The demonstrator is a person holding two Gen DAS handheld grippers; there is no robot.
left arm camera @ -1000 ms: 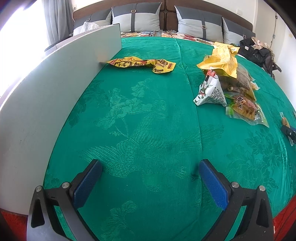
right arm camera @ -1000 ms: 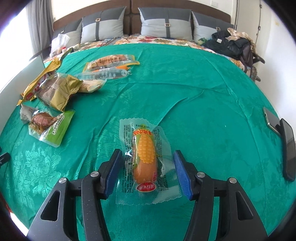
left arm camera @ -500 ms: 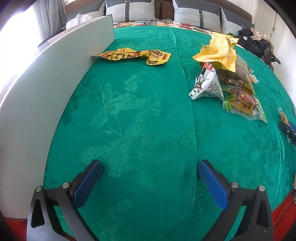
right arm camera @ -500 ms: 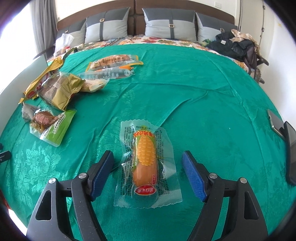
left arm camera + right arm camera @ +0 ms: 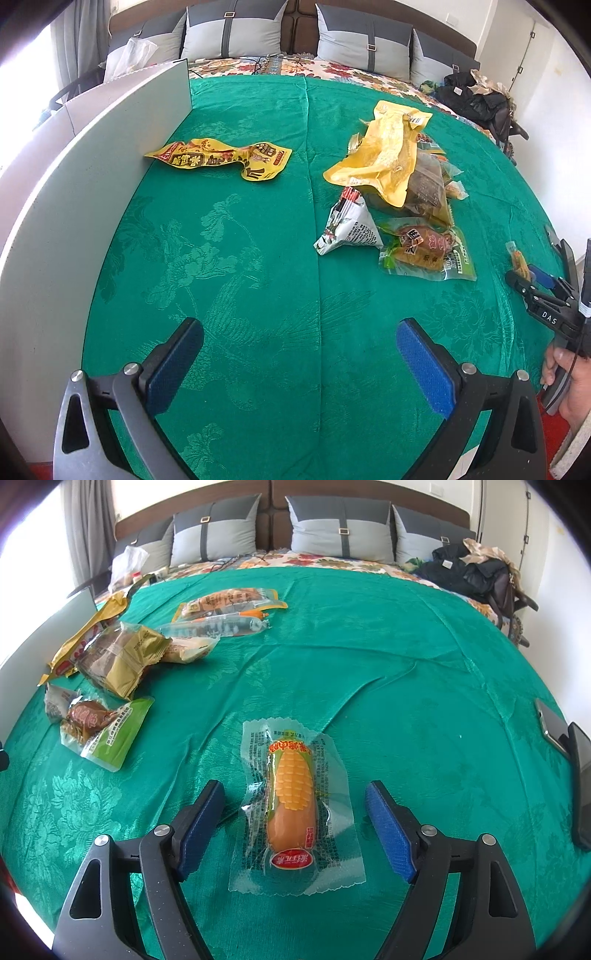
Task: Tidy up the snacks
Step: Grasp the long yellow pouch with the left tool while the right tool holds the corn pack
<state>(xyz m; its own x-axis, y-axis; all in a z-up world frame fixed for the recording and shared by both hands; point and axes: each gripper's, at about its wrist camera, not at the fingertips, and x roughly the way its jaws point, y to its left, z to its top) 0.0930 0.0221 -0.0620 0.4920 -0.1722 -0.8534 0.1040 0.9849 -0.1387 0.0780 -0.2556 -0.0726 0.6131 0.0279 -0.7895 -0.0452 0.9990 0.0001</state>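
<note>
A clear packet with a yellow corn sausage (image 5: pixel 293 805) lies flat on the green bedspread (image 5: pixel 406 701). It sits between the fingers of my right gripper (image 5: pixel 294 788), whose jaws are opening, and the blue pads stand clear of it on both sides. My left gripper (image 5: pixel 300 326) is open over bare green cloth with nothing between its fingers. Ahead of it lie a crumpled yellow packet (image 5: pixel 221 158), a large yellow pouch (image 5: pixel 384 158), a white triangular packet (image 5: pixel 349 229) and a green-edged meat packet (image 5: pixel 428 247). In the left wrist view the right gripper (image 5: pixel 535 284) shows at the far right, held by a hand.
A white board (image 5: pixel 74 184) stands upright along the bed's left edge. Two long sausage packets (image 5: pixel 229 602) lie further back. A phone (image 5: pixel 554 727) and a dark flat object (image 5: pixel 581 786) rest at the right edge. Pillows and a dark bag (image 5: pixel 469 572) are at the head.
The right jaws have spread wider, off the corn packet, which stays on the cloth. My left gripper has risen and tilted, bringing more of the bed and the other hand into view.
</note>
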